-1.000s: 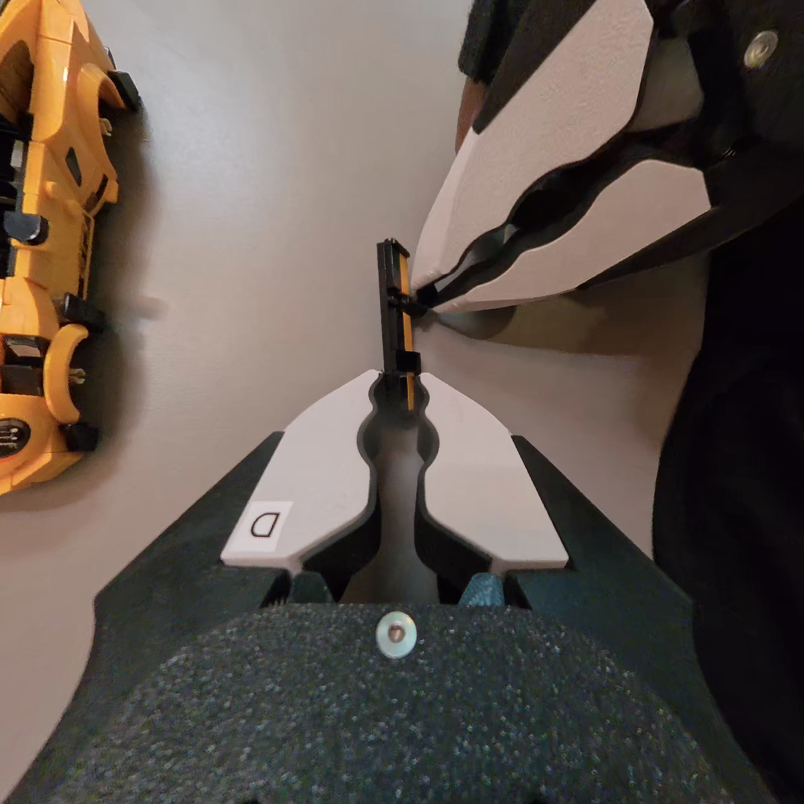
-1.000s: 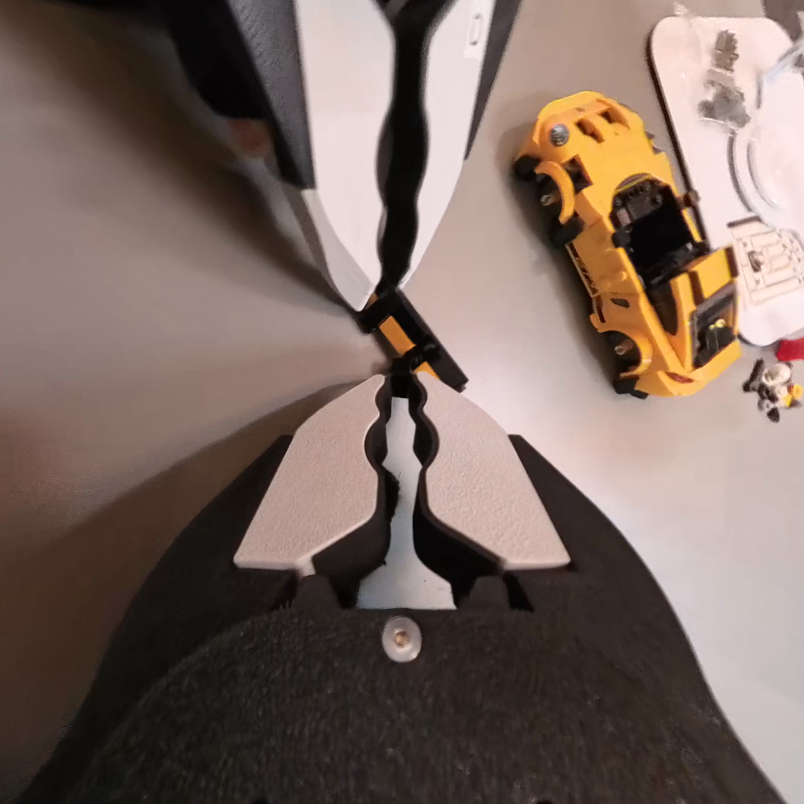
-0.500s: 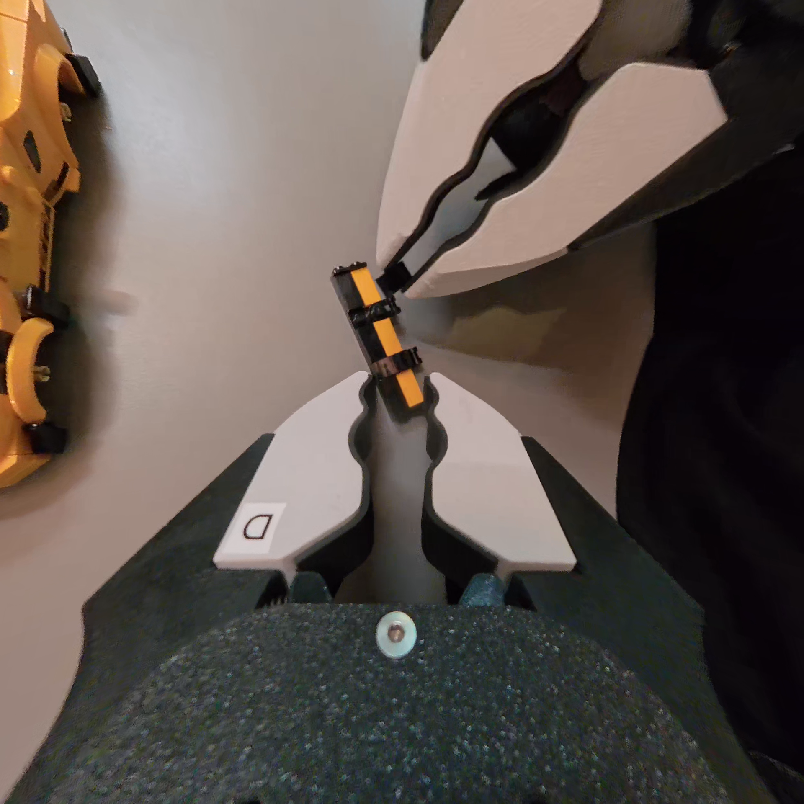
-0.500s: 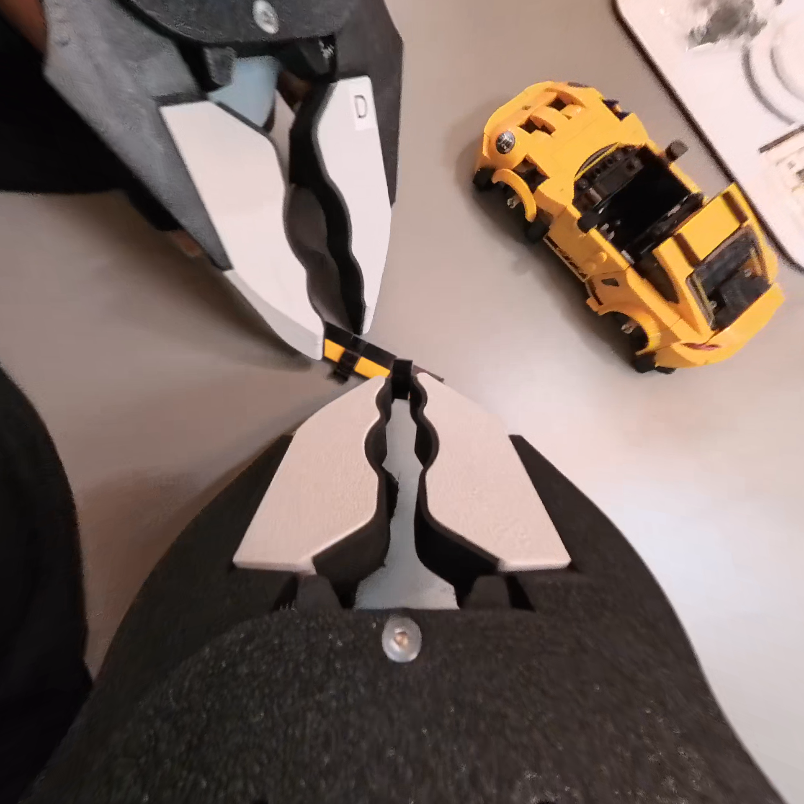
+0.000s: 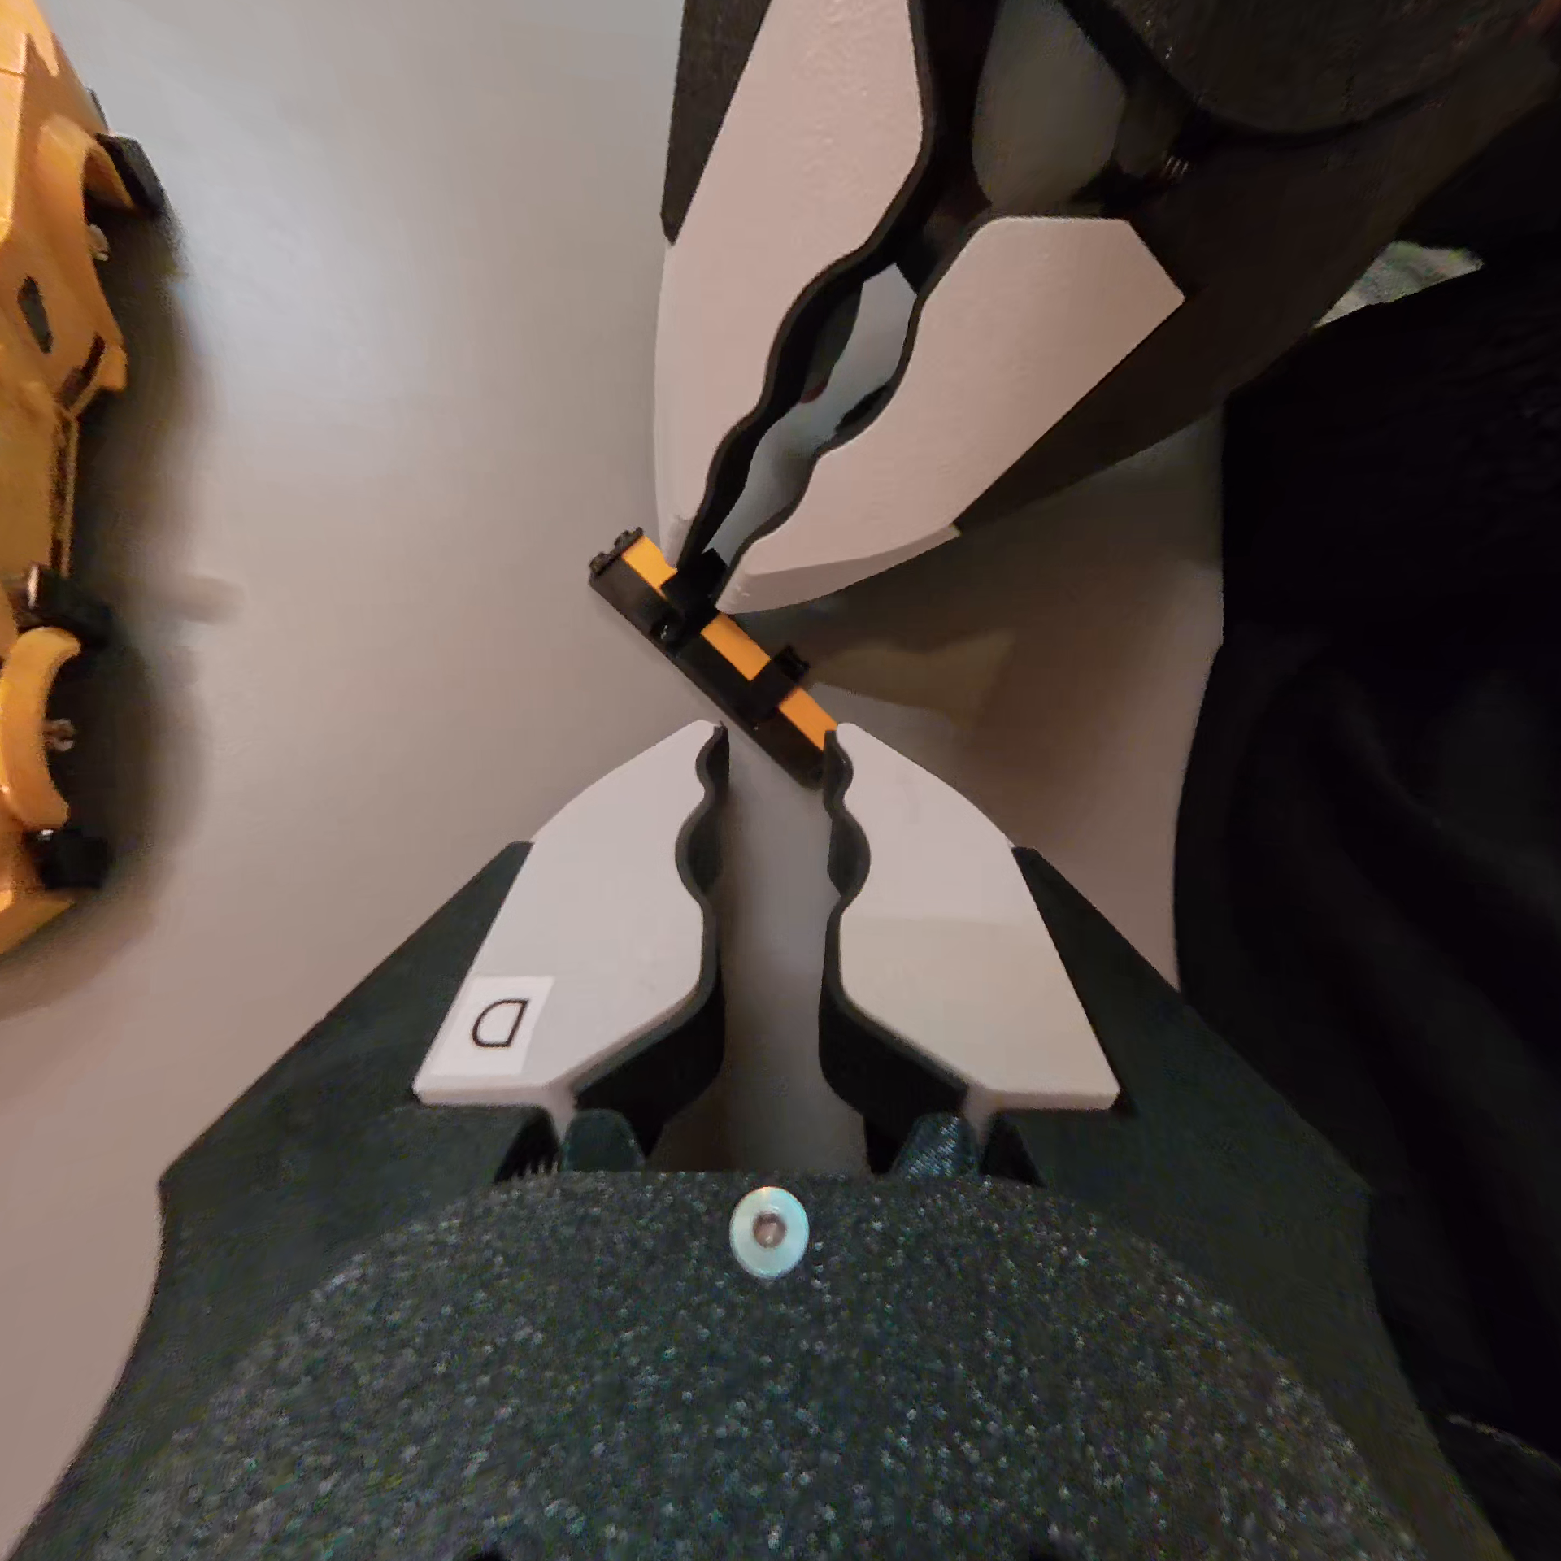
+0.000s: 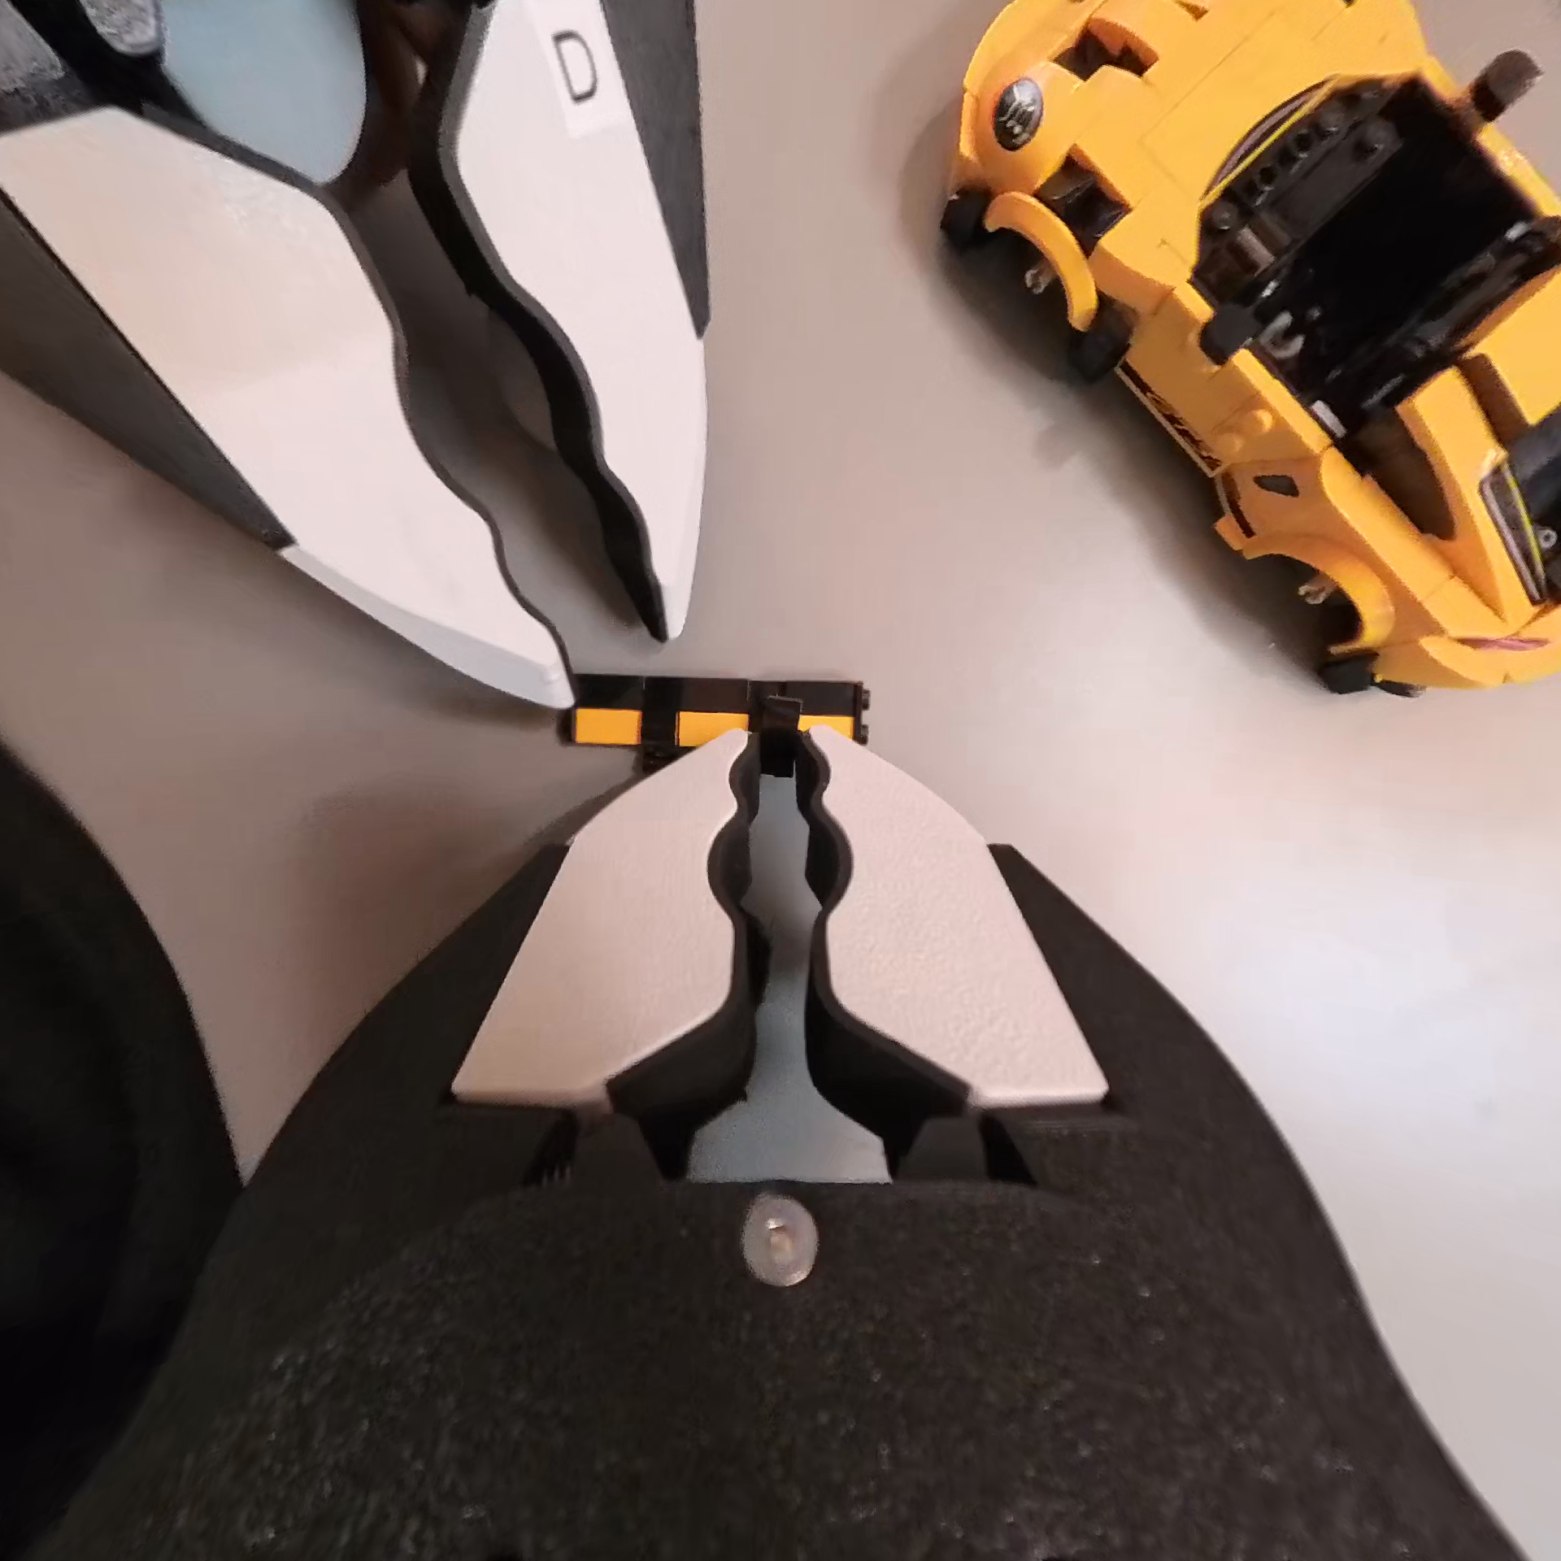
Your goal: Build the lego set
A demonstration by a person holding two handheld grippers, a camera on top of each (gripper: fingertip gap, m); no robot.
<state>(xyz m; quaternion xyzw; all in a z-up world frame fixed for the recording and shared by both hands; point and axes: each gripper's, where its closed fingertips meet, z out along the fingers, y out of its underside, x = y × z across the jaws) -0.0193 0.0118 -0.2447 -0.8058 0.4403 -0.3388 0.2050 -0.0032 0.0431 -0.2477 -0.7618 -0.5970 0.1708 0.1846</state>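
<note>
Two smooth white right fingers (image 6: 775, 743) pinch a slim yellow-black strip (image 6: 718, 711); left fingers (image 5: 777, 743) parted

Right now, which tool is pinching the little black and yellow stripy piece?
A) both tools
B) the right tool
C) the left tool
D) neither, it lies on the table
B: the right tool is shut on a black tab of the stripy piece, while the left tool is open, one fingertip at the piece's end.

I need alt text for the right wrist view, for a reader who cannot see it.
The right hand-held gripper pinches a small black clip on a black-and-yellow strip above a grey table. The left hand-held gripper, open, touches the strip's other end. A yellow toy car lies upper right.
</note>
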